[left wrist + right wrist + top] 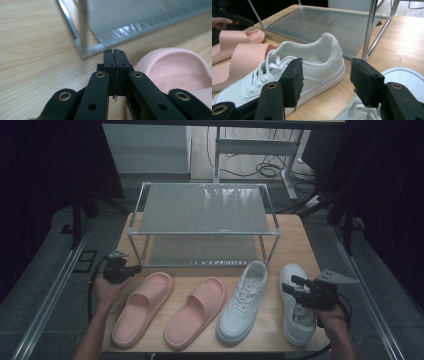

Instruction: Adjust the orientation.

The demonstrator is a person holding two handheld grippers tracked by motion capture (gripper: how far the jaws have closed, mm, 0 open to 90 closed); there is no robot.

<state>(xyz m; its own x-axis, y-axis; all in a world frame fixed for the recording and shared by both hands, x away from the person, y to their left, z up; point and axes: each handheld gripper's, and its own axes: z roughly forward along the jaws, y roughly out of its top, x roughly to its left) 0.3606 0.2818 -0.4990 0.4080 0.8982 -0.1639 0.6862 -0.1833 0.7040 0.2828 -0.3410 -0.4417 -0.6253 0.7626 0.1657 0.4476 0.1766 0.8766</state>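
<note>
1. Sneakers, both white: the left sneaker (242,302) lies on the table (292,235) right of the pink slides, its heel toward the shelf rack (202,210); the right sneaker (296,312) lies beside it under the right gripper (292,287)
2. Right gripper's jaws stand released, spread apart, nothing between the pads, above the right sneaker
3. Left gripper (131,268) has its jaws clenched together on nothing, just beside the outer pink slide (141,307) near the rack's front leg
</note>
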